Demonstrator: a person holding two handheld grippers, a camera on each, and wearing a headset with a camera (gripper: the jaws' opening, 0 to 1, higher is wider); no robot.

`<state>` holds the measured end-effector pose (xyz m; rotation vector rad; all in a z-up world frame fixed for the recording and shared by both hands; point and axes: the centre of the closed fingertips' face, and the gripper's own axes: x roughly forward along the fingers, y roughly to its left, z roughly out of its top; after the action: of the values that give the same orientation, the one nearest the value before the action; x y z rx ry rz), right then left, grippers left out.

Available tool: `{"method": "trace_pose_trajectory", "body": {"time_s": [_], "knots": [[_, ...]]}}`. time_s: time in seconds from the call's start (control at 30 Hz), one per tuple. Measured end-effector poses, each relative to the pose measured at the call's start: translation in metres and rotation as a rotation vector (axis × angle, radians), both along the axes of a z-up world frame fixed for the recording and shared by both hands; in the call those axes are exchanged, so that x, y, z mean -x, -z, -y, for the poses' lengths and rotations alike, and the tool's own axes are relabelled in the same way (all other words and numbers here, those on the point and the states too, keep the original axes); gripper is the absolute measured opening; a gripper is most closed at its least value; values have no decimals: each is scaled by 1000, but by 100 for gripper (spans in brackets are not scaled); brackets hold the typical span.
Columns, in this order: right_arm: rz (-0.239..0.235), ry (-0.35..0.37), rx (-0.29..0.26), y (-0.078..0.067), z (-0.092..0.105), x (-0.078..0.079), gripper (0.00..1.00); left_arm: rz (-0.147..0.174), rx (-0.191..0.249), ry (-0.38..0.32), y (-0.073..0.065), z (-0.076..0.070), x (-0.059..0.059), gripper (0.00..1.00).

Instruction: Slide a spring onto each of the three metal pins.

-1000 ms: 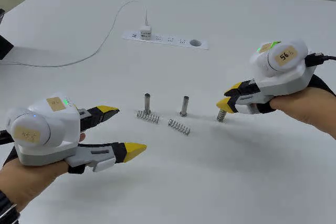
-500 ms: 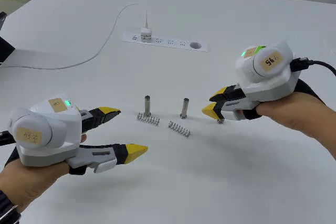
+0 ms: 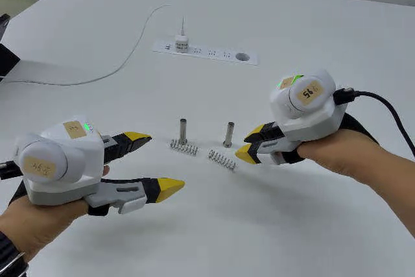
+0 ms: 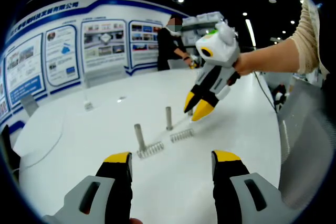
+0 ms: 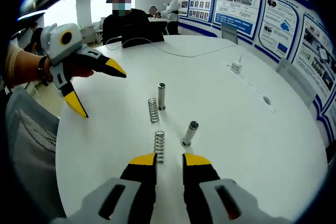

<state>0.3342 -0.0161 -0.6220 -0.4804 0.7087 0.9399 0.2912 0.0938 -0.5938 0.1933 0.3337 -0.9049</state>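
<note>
Landmark: first pin (image 3: 183, 130), upright on the white table (image 3: 305, 225), bare of any spring. Just beside it, toward the right gripper (image 3: 250, 144), a second pin (image 3: 228, 134), likewise upright and bare. At the foot of the first pin, on the person's side, first spring (image 3: 183, 146) lying flat on the table, touching the base or very nearly; cannot tell which. Further from the first pin, past the foot of the second pin and on the person's side of it, second spring (image 3: 222, 159), also flat, apart from both pins. Right gripper held over the table on the far side of the second pin from the first pin, yellow tips aimed back toward the first pin and slightly downward; jaws only a little apart, with nothing between them; in the right gripper view, second spring just ahead of the tips. Left gripper (image 3: 154, 162) on the opposite side of the first pin, well apart from it, low over the table, tips aimed toward it; jaws spread wide, with nothing gripped. Far beyond the first pin, away from the person, a white power strip (image 3: 206, 50) with a white plug (image 3: 182, 44) in it and a thin cable (image 3: 123, 56) trailing off across the table.
</note>
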Motion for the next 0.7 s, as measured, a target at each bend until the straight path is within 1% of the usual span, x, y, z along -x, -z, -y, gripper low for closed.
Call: {"method": "trace_pose_trajectory", "body": {"time_s": [0.17, 0.43, 0.63, 0.7], "knots": [[-25, 2, -8, 9, -5, 1, 20, -2, 2, -3, 0, 0, 0, 62], [-55, 5, 8, 25, -11, 5, 19, -5, -2, -1, 1, 0, 1, 62], [-63, 15, 16, 32, -13, 6, 18, -3, 0, -2, 1, 0, 1, 62], [-67, 26, 8, 33, -13, 5, 18, -3, -1, -2, 1, 0, 1, 62]]}}
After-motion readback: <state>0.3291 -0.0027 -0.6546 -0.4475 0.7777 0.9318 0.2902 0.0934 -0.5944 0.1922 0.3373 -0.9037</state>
